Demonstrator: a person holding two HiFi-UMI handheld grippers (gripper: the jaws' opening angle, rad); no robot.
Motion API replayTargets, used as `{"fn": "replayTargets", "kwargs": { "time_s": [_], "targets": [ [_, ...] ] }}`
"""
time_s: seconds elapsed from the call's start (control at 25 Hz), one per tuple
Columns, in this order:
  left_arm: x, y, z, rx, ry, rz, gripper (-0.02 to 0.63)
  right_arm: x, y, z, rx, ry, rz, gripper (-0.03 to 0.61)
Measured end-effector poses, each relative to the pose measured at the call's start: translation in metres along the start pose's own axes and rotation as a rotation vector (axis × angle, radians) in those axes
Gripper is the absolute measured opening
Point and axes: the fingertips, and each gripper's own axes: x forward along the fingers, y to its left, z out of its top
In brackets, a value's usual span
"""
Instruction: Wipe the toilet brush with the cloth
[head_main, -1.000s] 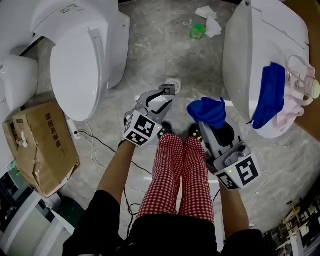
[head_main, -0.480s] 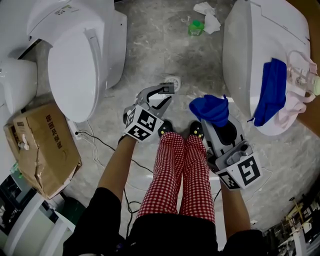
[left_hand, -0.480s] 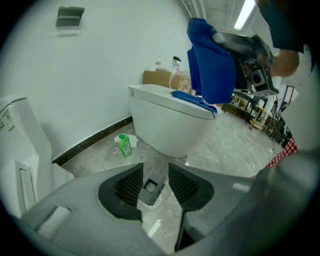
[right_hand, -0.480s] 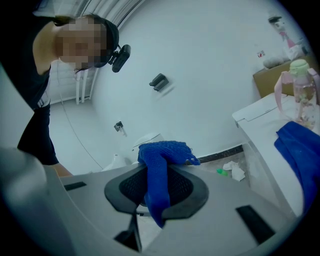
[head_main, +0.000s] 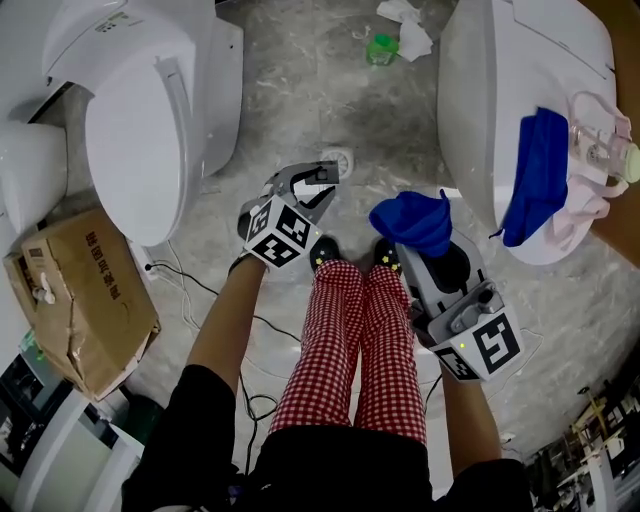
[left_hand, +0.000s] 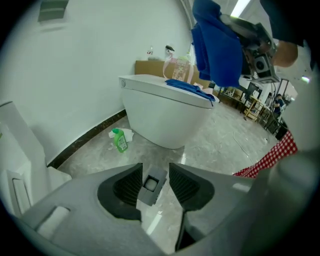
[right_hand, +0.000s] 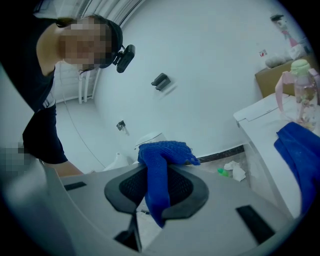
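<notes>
My right gripper (head_main: 425, 245) is shut on a blue cloth (head_main: 415, 222), which bunches above the jaws and hangs between the pads (right_hand: 158, 190). The left gripper view also catches that cloth (left_hand: 217, 47) at its top. My left gripper (head_main: 312, 186) points steeply down at the floor by my feet. A small grey square-ended piece with a pale centre (left_hand: 150, 184) sits between its jaws, which have just been opening; a thin gap shows on its right side. I cannot tell whether that piece is the toilet brush's handle. No bristles show.
A white toilet (head_main: 140, 100) stands at the left and another (head_main: 480, 110) at the right, with a second blue cloth (head_main: 535, 175) and a pink-strapped bottle (head_main: 600, 150) on it. A green bottle (head_main: 380, 47), cardboard box (head_main: 75, 300), floor drain (head_main: 338, 158) and cable (head_main: 190, 280) lie around my legs (head_main: 365, 340).
My left gripper has sunk a little and shifted left in the head view, with the grey piece still between its jaws. The right gripper and its cloth have stayed put.
</notes>
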Motion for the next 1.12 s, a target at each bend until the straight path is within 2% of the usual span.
{"fn": "replayTargets", "kwargs": {
  "time_s": [0.12, 0.24, 0.6, 0.8, 1.12],
  "targets": [
    [0.005, 0.0, -0.008, 0.005, 0.033, -0.015, 0.158, -0.003, -0.005, 0.003, 0.018, -0.023, -0.021, 0.079],
    [0.008, -0.003, -0.016, 0.069, 0.082, -0.03, 0.159, -0.007, -0.007, -0.003, -0.014, 0.0, -0.032, 0.078],
    [0.02, -0.002, -0.024, 0.133, 0.142, -0.039, 0.166, -0.018, -0.013, -0.01, -0.007, 0.007, -0.056, 0.078],
    [0.026, 0.001, -0.026, 0.22, 0.192, -0.027, 0.166, -0.024, -0.018, -0.009, 0.015, -0.01, -0.071, 0.08],
    [0.038, 0.002, -0.034, 0.251, 0.244, -0.065, 0.172, -0.025, -0.019, -0.012, 0.011, -0.008, -0.077, 0.079]
  ]
}}
